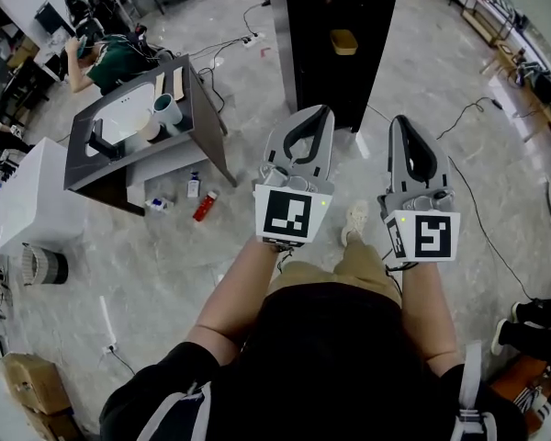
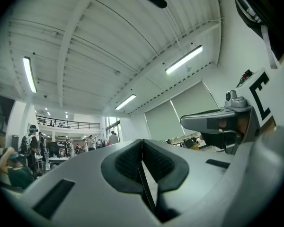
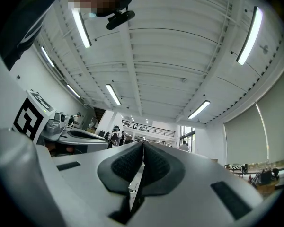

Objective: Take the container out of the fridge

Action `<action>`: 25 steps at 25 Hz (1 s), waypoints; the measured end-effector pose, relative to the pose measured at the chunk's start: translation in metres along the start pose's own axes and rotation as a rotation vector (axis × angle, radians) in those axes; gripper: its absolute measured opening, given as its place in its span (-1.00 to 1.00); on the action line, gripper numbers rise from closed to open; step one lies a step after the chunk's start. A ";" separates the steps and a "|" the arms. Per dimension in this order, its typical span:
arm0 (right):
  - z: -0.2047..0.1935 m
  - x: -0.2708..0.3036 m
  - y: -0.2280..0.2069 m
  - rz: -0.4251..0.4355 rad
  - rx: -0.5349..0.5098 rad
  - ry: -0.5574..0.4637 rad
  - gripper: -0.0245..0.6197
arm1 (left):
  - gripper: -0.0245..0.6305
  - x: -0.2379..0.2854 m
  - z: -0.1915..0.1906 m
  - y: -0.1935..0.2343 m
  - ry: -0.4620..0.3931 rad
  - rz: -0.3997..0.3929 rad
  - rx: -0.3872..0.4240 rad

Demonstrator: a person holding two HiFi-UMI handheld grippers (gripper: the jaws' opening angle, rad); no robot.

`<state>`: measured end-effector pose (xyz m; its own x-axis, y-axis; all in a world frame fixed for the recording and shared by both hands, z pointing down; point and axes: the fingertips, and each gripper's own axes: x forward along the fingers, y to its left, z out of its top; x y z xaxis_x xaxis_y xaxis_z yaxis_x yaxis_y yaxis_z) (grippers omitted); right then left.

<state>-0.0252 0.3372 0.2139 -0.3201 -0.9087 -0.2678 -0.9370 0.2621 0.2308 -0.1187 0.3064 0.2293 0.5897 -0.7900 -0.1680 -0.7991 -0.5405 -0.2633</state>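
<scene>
Head view, tan container (image 1: 343,41) (small, rounded), against black fridge (image 1: 317,81).

Bright, even indoor light, long ceiling lamps (image 3: 250,36) glaring white at 2 and 11 o'clock in the right gripper view, soft short shadows on the pale floor (image 1: 257,108), heavy fisheye bending and dark corners at every edge, background sharp, nearest surfaces slightly soft
</scene>
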 end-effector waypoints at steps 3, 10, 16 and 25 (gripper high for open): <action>-0.009 0.006 -0.008 -0.004 -0.009 -0.007 -0.81 | -0.85 0.013 -0.001 -0.003 -0.059 -0.004 0.050; -0.030 0.039 -0.035 -0.002 -0.013 -0.020 -0.81 | -0.85 0.061 -0.012 -0.003 -0.052 -0.022 0.119; -0.061 0.094 -0.082 0.008 -0.014 -0.013 -0.81 | -0.85 0.136 -0.029 0.004 -0.046 -0.031 0.132; -0.110 0.197 -0.170 0.041 0.015 0.011 -0.81 | -0.85 0.268 -0.058 0.037 0.011 -0.002 0.127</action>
<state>0.0863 0.0776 0.2246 -0.3569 -0.9006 -0.2479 -0.9251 0.3040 0.2274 0.0031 0.0583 0.2302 0.5893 -0.7925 -0.1573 -0.7763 -0.5014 -0.3820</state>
